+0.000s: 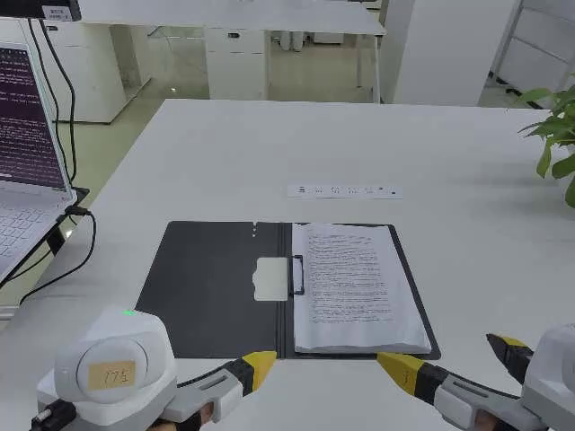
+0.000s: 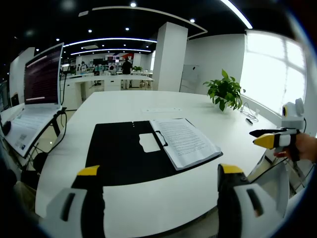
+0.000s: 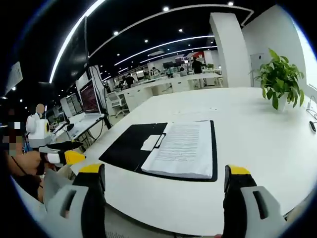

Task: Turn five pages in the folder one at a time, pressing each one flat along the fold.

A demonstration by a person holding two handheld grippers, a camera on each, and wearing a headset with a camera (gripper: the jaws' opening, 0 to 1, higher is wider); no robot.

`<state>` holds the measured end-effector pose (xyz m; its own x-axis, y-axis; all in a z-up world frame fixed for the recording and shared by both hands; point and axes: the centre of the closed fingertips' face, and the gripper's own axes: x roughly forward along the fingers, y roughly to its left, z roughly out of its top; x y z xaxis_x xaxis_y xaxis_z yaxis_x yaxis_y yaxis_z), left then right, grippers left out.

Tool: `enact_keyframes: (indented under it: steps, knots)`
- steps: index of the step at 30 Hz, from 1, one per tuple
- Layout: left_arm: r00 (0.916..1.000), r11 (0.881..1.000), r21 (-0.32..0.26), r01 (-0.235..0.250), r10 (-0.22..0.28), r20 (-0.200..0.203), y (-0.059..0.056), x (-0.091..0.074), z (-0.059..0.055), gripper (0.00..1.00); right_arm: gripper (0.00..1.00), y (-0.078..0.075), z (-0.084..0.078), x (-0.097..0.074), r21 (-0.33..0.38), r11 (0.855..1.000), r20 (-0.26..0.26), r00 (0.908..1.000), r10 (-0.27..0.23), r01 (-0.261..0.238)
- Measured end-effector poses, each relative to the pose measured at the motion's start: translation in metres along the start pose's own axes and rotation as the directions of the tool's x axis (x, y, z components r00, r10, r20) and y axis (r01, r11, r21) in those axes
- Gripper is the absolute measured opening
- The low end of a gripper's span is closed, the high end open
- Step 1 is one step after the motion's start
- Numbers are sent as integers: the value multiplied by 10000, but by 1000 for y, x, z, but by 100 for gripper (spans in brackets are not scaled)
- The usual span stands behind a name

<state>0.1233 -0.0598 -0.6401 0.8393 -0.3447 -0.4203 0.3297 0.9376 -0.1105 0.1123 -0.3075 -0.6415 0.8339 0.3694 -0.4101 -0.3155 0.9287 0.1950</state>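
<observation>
Nearest to the person, the left gripper (image 2: 158,171) has its jaws wide apart and holds nothing. The right gripper (image 3: 164,169) is the same, wide open and empty. Both hang just off the near edge of the folder (image 1: 216,287), which lies open and flat on the white table (image 1: 269,153).

The stack of pages (image 1: 355,283) fills the right half of the folder, directly ahead of the right gripper and a little to its left. Its long axis runs from near to far, parallel to the fold in the middle. The free right edge of the pages is closer to the right gripper, so I judge this one should lift the top page. The left gripper faces the bare black left cover, where the page must come down and be pressed.

Nothing stands between the grippers and the pages. A clip (image 1: 296,275) sits at the fold, beside a white pad (image 1: 270,278); it seems to bind the sheets, but it is too small to be sure.

Farther away, a paper strip (image 1: 344,190) lies beyond the folder (well apart from it). A laptop (image 1: 22,180) with its cable (image 1: 76,242) stands at the far left and a plant (image 1: 557,135) at the far right.
</observation>
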Motion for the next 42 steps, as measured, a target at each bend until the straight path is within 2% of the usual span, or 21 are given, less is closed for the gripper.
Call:
enact_keyframes:
  steps: [3,7,11,14,16,19,23,34,42]
  knots:
    - [10000,9999,103,-53,53,25,0,1,3,95,96,0,0,4,-56,10000,-175,9998,-77,76]
    - [9998,9997,197,-126,123,142,1,0,6,95,96,3,3,8,-189,9998,-81,9999,-61,59]
    - [9998,9993,330,-182,178,102,3,0,5,95,94,5,5,12,-362,9993,-61,10000,-22,20]
    - [9996,9991,305,-293,292,40,7,1,4,95,96,7,4,17,-68,9999,-142,9998,110,-111]
    - [9995,9992,254,-317,318,-47,8,1,3,95,98,9,2,20,-169,9997,-283,9995,143,-148]
    - [9992,9991,222,-360,363,-135,10,1,1,95,99,11,3,19,-314,9993,-216,9996,202,-208]
    - [9990,9989,217,-406,410,-174,12,1,-1,95,98,8,1,18,-288,9994,-286,9994,185,-193]
    - [9989,9989,-29,-474,474,-21,16,1,3,96,100,-10,12,8,-118,9998,150,9998,-128,130]
    - [9985,9984,-154,-552,553,64,18,-3,6,97,100,-10,10,6,-15,9999,164,9998,-116,116]
